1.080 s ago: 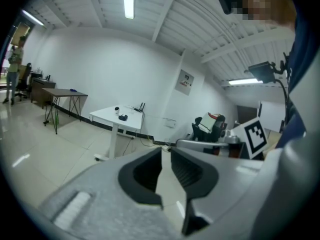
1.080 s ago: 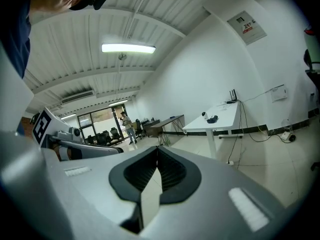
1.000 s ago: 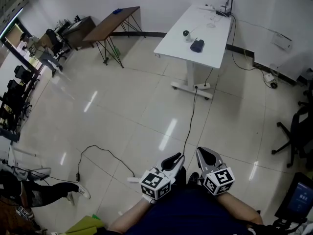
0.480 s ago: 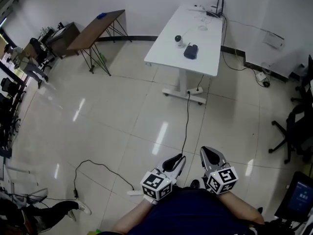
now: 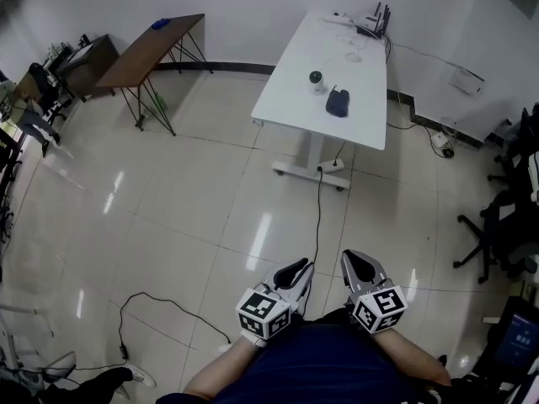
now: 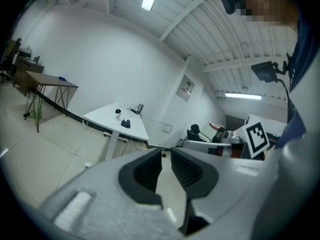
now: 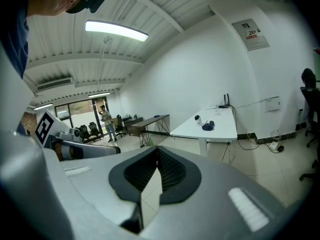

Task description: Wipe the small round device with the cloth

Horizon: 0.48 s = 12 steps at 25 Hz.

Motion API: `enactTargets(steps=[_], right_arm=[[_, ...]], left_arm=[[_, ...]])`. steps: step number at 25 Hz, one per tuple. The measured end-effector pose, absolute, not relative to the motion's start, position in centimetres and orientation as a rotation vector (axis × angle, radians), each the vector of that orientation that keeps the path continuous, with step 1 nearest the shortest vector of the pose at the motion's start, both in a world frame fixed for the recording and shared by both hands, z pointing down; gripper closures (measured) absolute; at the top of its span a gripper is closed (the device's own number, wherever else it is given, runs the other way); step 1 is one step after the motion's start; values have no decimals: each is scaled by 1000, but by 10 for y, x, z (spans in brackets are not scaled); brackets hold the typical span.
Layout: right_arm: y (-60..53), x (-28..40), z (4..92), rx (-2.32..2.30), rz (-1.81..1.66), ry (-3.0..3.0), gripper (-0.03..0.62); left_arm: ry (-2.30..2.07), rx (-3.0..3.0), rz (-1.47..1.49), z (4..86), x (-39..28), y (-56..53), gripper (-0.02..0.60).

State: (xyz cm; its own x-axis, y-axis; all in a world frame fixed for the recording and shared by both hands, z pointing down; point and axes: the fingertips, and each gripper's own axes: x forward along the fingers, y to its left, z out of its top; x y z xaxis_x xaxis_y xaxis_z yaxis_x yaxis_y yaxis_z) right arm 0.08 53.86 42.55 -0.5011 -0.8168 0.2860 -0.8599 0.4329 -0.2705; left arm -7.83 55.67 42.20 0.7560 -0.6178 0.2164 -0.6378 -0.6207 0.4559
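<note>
— Small round device [image 5: 316, 78]: where?
— On the far table [image 5: 290, 74], beside the cloth [image 5: 338, 101]. Left gripper [image 5: 295, 269] and right gripper [image 5: 357, 263] show closed, empty jaws.
— Step?
— Likely the approach; next, reach the table and open for the cloth.

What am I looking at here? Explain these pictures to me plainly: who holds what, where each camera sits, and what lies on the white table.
There is no robot here. A person holds a two-jaw gripper in each hand. The head view comes from a camera on the person's head, looking down at the left gripper and the right gripper. The other two pictures come from cameras riding on each gripper, looking along its jaws. Both grippers are shut and hold nothing. Across the floor stands the white table. On it are a small round device and a dark cloth beside it.
</note>
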Motion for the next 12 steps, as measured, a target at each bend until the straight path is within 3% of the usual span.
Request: enactTargets(steps=[12], right_arm=[[473, -7, 437, 1465, 618, -2584, 582]], left_arm=[[-969, 2411, 84, 433, -81, 494, 522]])
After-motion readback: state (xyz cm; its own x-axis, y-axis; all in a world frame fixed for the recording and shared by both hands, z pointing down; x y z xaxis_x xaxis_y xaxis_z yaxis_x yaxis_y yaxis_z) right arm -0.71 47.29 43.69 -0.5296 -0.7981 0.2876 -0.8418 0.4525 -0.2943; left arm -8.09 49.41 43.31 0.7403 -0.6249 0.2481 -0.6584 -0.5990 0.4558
